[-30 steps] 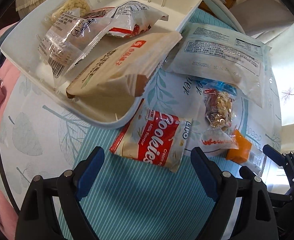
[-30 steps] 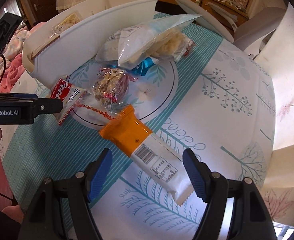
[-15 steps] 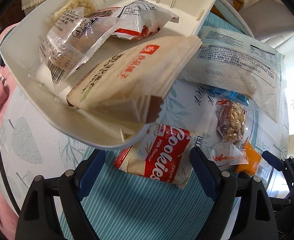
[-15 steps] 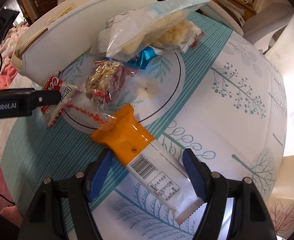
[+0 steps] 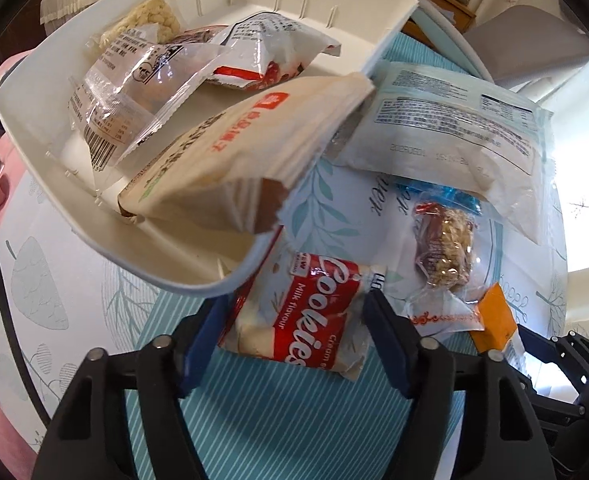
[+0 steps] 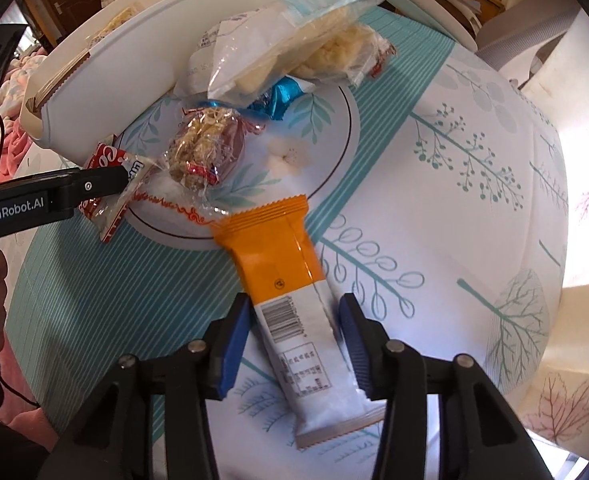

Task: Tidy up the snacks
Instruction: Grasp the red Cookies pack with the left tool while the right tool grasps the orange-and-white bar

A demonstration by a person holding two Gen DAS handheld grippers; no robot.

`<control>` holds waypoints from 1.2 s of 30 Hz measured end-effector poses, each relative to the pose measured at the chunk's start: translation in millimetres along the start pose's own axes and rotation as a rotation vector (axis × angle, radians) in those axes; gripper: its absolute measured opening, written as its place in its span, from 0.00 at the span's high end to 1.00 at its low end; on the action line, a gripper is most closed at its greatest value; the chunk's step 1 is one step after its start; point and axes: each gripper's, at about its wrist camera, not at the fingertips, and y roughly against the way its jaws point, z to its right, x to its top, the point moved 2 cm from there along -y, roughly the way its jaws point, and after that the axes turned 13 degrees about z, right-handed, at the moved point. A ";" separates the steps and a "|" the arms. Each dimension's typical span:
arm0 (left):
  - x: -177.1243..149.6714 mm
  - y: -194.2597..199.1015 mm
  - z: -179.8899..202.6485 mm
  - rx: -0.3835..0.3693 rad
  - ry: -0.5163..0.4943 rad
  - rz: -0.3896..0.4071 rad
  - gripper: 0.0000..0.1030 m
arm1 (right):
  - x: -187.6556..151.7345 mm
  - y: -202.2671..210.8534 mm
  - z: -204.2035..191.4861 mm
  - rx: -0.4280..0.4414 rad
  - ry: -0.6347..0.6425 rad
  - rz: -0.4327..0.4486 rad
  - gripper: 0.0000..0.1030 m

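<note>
A red cookie pack [image 5: 302,316] lies on the tablecloth, partly under the white tray's rim [image 5: 198,280]. My left gripper [image 5: 294,344] is open with its blue fingers on either side of the pack's near end. An orange and white snack bar [image 6: 290,296] lies on the table. My right gripper [image 6: 294,340] straddles its white end, jaws partly closed and close to its sides without a clear grip. The tray holds a beige bag [image 5: 238,152] and several clear packs [image 5: 134,80].
A cereal ball in clear wrap [image 6: 206,148], a blue-wrapped candy [image 6: 278,100] and a large clear bag of white snacks [image 6: 294,40] lie between the tray and the bar. The left gripper's body [image 6: 46,200] shows at the left of the right wrist view. Chairs stand beyond the table.
Both grippers moved forward over their packs. The left fingers narrowed around the cookie pack; the right fingers narrowed around the snack bar's white end.
</note>
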 end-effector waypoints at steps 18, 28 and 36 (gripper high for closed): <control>-22.2 17.3 -14.8 -0.094 0.045 -0.039 0.68 | -23.7 22.2 -15.0 -0.010 -0.120 -0.116 0.67; -24.0 34.8 -35.0 -0.154 0.031 -0.082 0.84 | -25.0 39.9 -32.9 -0.006 -0.225 -0.154 0.67; -18.1 62.6 -59.4 -0.202 -0.013 -0.112 0.90 | -19.5 56.2 -40.3 0.014 -0.344 -0.174 0.67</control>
